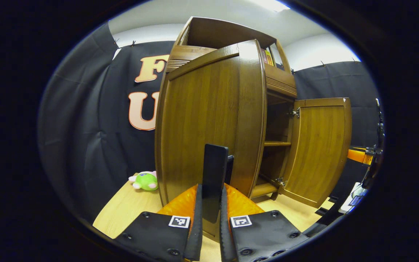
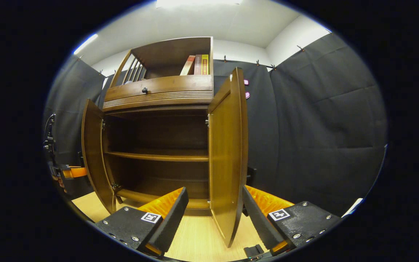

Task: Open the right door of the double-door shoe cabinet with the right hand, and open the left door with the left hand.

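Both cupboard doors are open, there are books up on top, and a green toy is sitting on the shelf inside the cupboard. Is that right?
Nearly. Both doors are open and the books stand up on top, but the green toy is not on the shelf. The left gripper view shows it lying on the table outside the cupboard, beside the left door. The shelf looks bare in the right gripper view.

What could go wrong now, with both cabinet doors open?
The left gripper looks clamped on the black handle of the brown wooden left door; pulling further might swing that door into the green plush toy. The open right gripper straddles the brown wooden right door; a sideways move could knock it.
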The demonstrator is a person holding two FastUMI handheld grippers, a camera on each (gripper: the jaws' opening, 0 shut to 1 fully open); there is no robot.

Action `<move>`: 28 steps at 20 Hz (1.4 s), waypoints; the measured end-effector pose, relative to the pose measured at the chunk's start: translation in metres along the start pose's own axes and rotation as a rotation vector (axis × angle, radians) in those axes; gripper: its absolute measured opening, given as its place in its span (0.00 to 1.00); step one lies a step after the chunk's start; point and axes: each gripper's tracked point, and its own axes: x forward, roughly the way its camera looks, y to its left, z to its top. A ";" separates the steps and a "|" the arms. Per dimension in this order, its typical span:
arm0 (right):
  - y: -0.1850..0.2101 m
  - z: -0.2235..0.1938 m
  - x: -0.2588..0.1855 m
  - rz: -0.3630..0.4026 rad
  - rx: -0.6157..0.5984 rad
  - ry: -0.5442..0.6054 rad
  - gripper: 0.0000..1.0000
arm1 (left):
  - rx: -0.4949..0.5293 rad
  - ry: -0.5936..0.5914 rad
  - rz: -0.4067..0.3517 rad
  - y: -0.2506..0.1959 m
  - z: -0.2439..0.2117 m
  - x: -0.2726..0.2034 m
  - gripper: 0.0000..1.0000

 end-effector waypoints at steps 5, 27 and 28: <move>0.023 -0.004 0.016 0.039 -0.009 0.007 0.92 | 0.020 -0.019 0.060 0.023 0.003 -0.017 0.16; 0.076 -0.015 0.052 0.128 0.011 0.019 0.92 | 0.012 -0.027 0.118 0.094 0.009 -0.046 0.13; 0.079 -0.014 0.053 0.134 0.011 0.017 0.92 | 0.012 -0.030 0.127 0.100 0.009 -0.048 0.12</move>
